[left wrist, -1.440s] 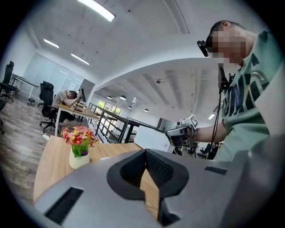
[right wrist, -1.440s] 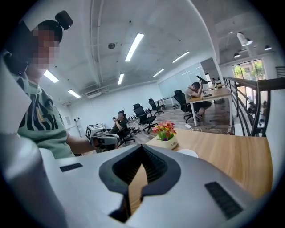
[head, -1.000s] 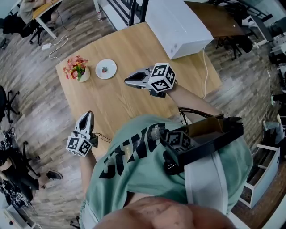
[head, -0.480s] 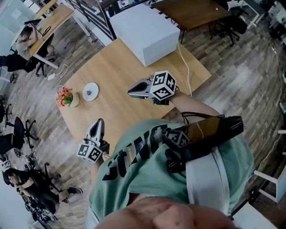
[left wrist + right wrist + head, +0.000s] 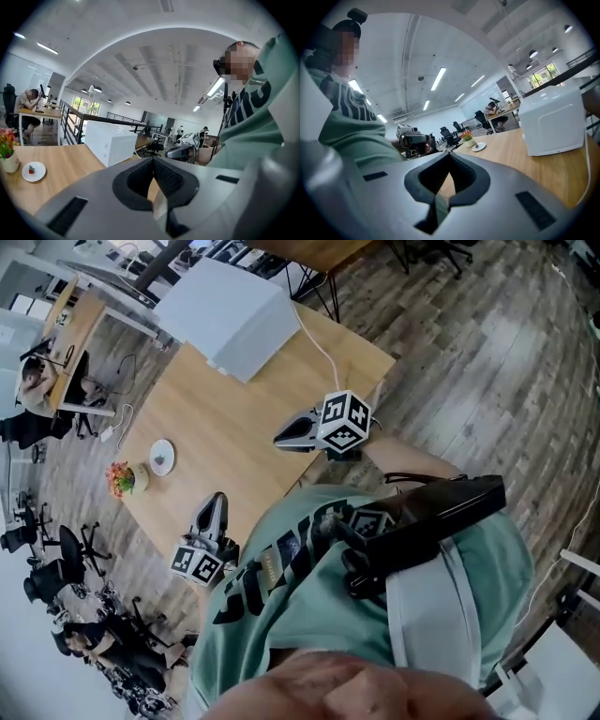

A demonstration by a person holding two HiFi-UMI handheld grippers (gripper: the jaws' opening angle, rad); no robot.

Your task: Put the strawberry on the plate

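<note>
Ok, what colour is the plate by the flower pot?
White plate, with the red strawberry on it; clearest in the left gripper view.

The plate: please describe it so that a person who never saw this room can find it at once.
Start at the large wooden table with the big white box at one end. Go to the other end, where a pot of flowers stands. The plate lies just beside that pot: small, round, white, with one red strawberry on it.
</note>
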